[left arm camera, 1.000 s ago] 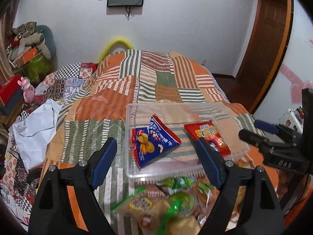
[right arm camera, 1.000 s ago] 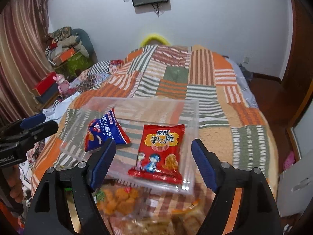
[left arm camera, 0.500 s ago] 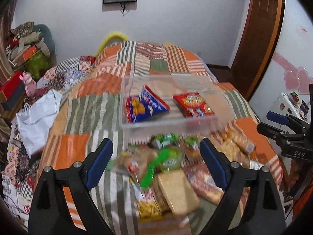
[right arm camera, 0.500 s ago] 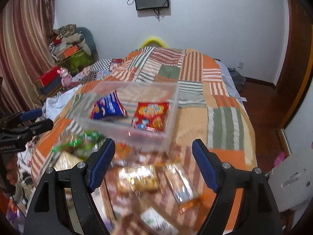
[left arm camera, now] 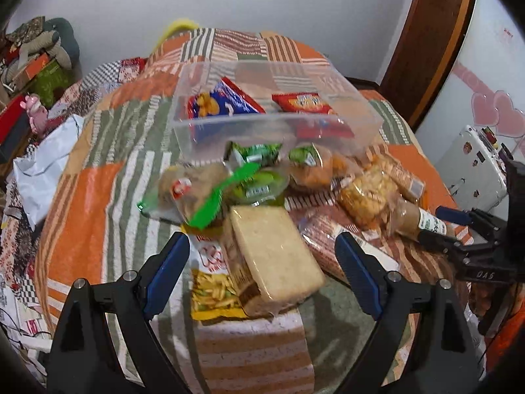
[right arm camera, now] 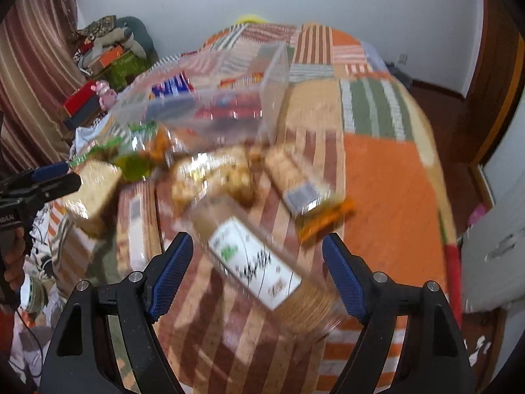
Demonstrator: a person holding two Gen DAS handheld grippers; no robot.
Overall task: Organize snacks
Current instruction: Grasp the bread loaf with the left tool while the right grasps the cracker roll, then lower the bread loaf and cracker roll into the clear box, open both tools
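A clear plastic bin [left arm camera: 210, 131] sits on the bed and holds a blue snack bag [left arm camera: 223, 105] and a red snack bag [left arm camera: 303, 103]. In front of it lies a pile of snacks: green packets [left arm camera: 256, 157], a tan cracker block [left arm camera: 275, 256], a yellow bag [left arm camera: 213, 295], cracker packs [left arm camera: 367, 197]. My left gripper [left arm camera: 262, 275] is open above the tan block. My right gripper [right arm camera: 256, 272] is open over a clear cracker pack with a white label [right arm camera: 259, 262]. The bin [right arm camera: 210, 121] shows blurred in the right wrist view.
A striped patchwork quilt [left arm camera: 98, 197] covers the bed. A white bag [left arm camera: 42, 170] lies at its left edge. Boxes and plush toys [right arm camera: 108, 55] are piled at the left wall. A wooden door [left arm camera: 426, 42] stands at the right, with a white cabinet [left arm camera: 472, 164] near it.
Both grippers have pulled back from the bin toward the near end of the bed. The snack pile, first mostly out of view, now fills the space between the fingers. Both stayed open.
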